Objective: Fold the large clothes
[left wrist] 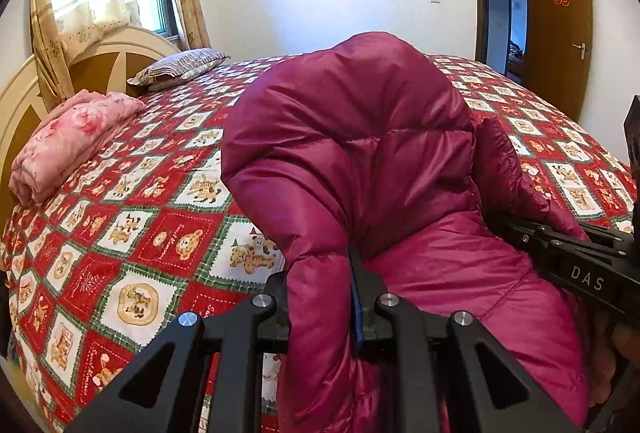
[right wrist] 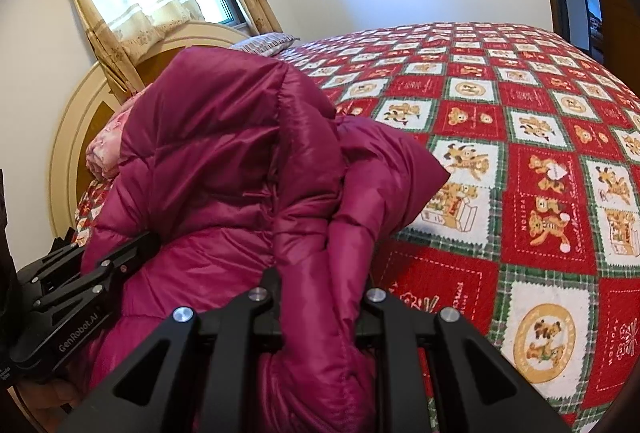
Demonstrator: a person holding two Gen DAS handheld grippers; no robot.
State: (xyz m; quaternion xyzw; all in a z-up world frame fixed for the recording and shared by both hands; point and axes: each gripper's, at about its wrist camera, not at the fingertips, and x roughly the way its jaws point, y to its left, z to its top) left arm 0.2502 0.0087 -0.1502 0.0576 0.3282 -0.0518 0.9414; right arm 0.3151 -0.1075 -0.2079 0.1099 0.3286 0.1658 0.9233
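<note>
A large magenta puffer jacket (left wrist: 360, 137) is held up over the near edge of the bed and bulges toward both cameras; it also shows in the right wrist view (right wrist: 224, 153). My left gripper (left wrist: 320, 297) is shut on a thick fold of the jacket, which fills the gap between its fingers. My right gripper (right wrist: 320, 297) is shut on another fold of the jacket. Each gripper shows in the other's view: the right one at the right edge (left wrist: 560, 245), the left one at the left edge (right wrist: 88, 273). The fingertips are buried in fabric.
The bed carries a red, white and green teddy-bear quilt (left wrist: 160, 225), also in the right wrist view (right wrist: 520, 161). A folded pink blanket (left wrist: 72, 141) and a striped pillow (left wrist: 180, 67) lie by the headboard (left wrist: 24, 101). An open wooden door (left wrist: 556, 29) stands at the back right.
</note>
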